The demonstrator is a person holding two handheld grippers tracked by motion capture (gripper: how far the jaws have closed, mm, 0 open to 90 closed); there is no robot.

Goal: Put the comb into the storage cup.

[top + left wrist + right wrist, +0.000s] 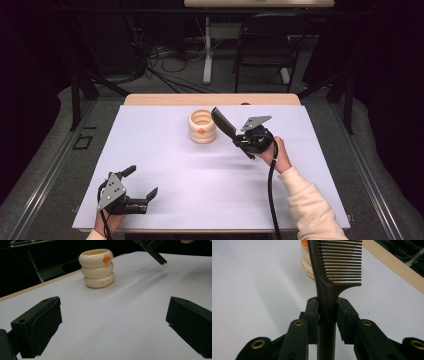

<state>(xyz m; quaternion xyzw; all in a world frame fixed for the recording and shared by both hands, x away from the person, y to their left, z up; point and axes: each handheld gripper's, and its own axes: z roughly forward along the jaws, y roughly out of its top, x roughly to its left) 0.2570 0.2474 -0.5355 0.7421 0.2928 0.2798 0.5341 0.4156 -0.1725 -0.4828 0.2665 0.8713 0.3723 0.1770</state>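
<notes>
The right gripper [239, 135] has its fingers [313, 315] clamped on the handle of a dark comb [223, 123], just below where the teeth begin. In the right gripper view the comb [329, 275] runs straight up between the two pads, teeth fanning off to one side. The comb is held off the tabletop [165, 165], its toothed end slanting up toward the far edge and ending just beside a cream holder [202, 127] shaped like three stacked rings with a small orange mark on its top ring. I cannot tell whether comb and holder touch. The holder stands upright near the middle of the far edge.

The left gripper [141, 182] rests near the near left corner, its fingers [37, 325] wide apart with nothing between them, pointing across the bare tabletop toward the holder [97, 268].
</notes>
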